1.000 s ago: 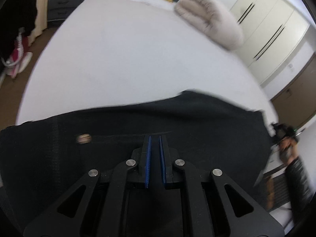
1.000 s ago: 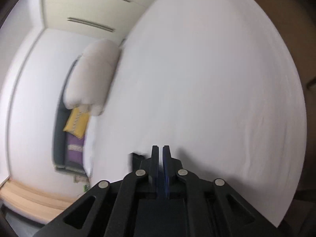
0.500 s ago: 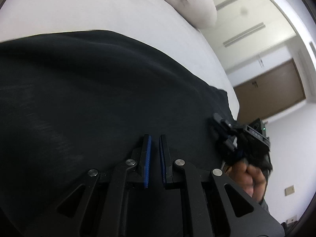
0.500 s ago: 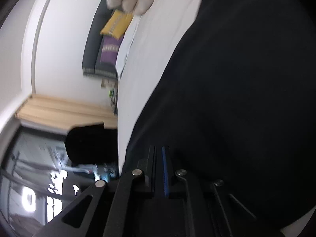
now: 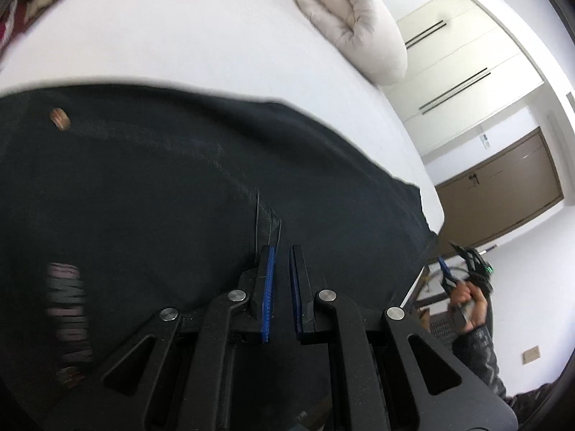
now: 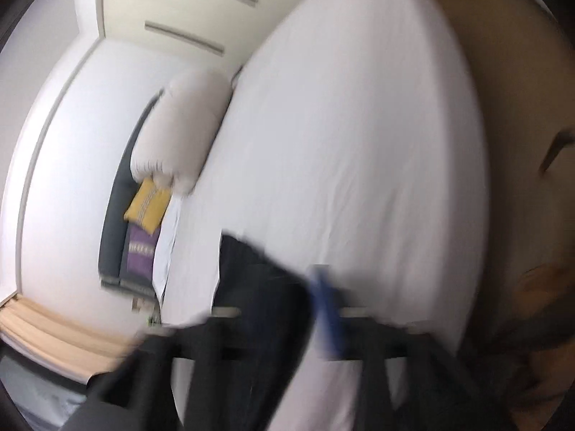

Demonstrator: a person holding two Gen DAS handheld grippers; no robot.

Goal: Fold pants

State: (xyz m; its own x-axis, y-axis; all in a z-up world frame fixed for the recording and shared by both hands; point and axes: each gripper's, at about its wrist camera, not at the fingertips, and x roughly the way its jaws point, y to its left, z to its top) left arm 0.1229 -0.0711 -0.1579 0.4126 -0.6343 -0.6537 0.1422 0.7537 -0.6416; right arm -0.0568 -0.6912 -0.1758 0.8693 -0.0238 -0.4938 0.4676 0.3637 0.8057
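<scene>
The dark navy pants (image 5: 161,194) lie spread across the white bed (image 5: 187,36), with a brown button (image 5: 60,118) at the left. My left gripper (image 5: 280,251) is nearly shut, pinching a thin edge of the pants fabric between its blue pads. In the right wrist view the image is badly blurred; my right gripper (image 6: 305,287) shows one blue pad (image 6: 329,309) with dark pants cloth (image 6: 258,280) at its left. Whether it grips the cloth cannot be told. The right gripper also appears at the bed's right corner in the left wrist view (image 5: 463,269).
A beige rolled duvet (image 5: 355,32) lies at the far side of the bed. Yellow and purple pillows (image 6: 147,212) sit at the headboard. White wardrobes (image 5: 463,57) and a brown door (image 5: 503,194) stand beyond the bed.
Both grippers swung back over the bed with the pants. The left view now shows the button and waistband again; the right view moved fast and blurred.
</scene>
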